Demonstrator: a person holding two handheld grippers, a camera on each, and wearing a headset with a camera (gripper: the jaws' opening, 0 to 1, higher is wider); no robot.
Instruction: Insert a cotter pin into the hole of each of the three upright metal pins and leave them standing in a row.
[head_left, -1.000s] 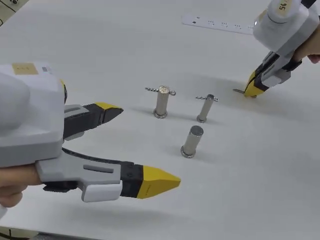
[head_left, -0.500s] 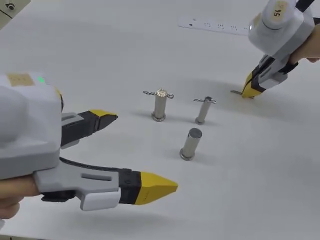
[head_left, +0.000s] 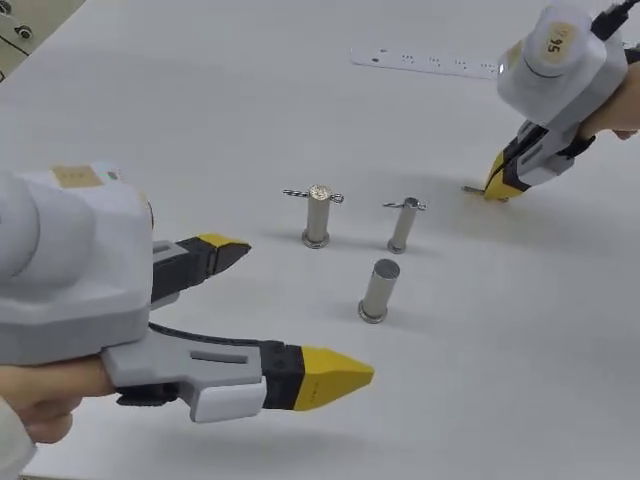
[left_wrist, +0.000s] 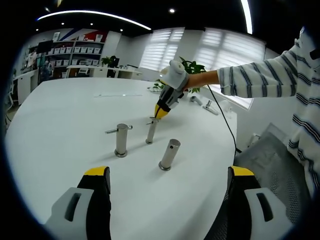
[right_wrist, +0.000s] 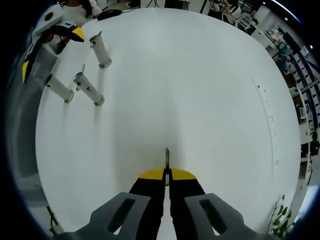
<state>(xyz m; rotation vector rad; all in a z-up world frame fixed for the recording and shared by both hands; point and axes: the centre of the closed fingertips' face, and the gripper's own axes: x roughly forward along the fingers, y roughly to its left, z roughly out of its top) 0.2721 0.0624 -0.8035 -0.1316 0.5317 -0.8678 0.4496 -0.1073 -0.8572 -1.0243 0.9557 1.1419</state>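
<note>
The right gripper (right_wrist: 167, 176) is pinched tight on a cotter pin (right_wrist: 167, 159), its tips low at the white table (head_left: 200, 120) and well apart from the three upright metal pins. The left gripper (head_left: 302, 310) hovers with jaws spread wide and empty, near the bare front pin (head_left: 380, 290). Behind that one, the left rear pin (head_left: 318, 215) and the right rear pin (head_left: 402, 225) each carry a cotter pin through the top.

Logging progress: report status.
Left gripper open, hovering. Right gripper shut on cotter pin. Two metal pins pinned, nearest metal pin bare. Power strip far back, clear of work.
</note>
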